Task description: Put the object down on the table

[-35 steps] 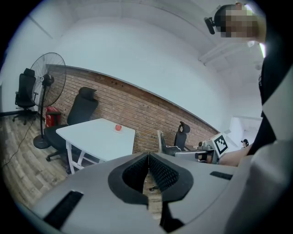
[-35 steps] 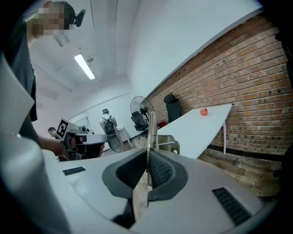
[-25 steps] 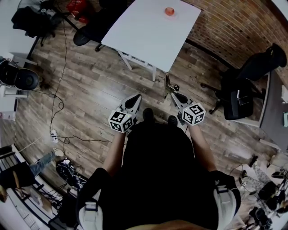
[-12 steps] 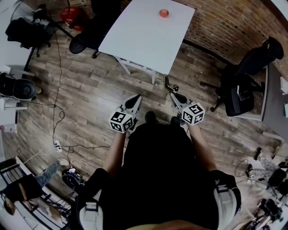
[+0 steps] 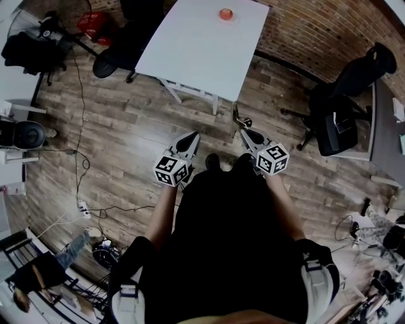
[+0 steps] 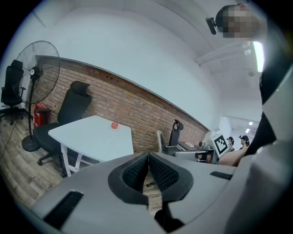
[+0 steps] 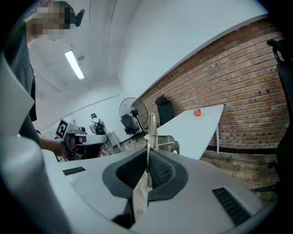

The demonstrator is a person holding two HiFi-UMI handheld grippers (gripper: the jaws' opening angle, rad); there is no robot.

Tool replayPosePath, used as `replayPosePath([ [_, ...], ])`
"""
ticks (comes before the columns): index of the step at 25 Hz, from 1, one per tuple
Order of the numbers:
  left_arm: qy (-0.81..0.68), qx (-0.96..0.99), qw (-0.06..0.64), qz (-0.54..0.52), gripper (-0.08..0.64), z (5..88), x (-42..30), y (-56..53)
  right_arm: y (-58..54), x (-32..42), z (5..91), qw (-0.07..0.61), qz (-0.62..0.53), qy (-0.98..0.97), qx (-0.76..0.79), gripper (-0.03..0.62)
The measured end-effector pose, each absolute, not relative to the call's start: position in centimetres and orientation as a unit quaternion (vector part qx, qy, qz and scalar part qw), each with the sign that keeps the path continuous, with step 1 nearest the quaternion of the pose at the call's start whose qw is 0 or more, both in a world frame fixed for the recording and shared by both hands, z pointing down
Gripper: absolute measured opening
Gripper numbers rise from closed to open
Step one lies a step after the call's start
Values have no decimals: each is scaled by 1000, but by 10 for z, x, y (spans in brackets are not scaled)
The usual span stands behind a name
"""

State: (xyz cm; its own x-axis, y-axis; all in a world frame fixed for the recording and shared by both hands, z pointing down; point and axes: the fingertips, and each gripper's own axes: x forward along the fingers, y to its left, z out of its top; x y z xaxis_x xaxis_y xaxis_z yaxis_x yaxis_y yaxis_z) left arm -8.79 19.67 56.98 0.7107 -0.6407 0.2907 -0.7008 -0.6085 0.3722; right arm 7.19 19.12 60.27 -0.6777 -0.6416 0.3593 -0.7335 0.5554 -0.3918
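Right gripper view, item held: a metal piece [image 7: 150,130], bright thin sheet seen edge-on, with a bent frame-like part on one side. The right gripper [image 7: 147,171] is clenched on its lower edge, and the piece stands up out of the pads. In the head view it shows as a short glinting stub [image 5: 237,119] ahead of that gripper [image 5: 243,133], over the floor and well apart from the table.

Handling, as judged: light, stiff, not fragile. Smooth metal is likely to slip or pivot in ribbed pads, and the thin edge is poor to stand on. Best held on the flat faces, as now, and laid down flat.

Left gripper [image 6: 147,171]: pads pressed together, nothing between them; held low beside the right one [image 5: 190,140].

Surface: white table [image 5: 196,50], flat, smooth and mostly bare. A small red object [image 5: 226,14] sits near its far edge.

Room: wood-plank floor [image 5: 126,126] with trailing cables [image 5: 82,145]; brick wall [image 5: 316,31] behind the table; black office chair [image 5: 354,95] to the right; standing fan [image 6: 41,64] to the left.
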Motion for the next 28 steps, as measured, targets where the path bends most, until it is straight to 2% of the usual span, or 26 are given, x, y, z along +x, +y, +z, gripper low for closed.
replayPosePath([
  [28,-422,869,249,68,24,573,-101,125,95,53,613,104,272,-892,346,3],
])
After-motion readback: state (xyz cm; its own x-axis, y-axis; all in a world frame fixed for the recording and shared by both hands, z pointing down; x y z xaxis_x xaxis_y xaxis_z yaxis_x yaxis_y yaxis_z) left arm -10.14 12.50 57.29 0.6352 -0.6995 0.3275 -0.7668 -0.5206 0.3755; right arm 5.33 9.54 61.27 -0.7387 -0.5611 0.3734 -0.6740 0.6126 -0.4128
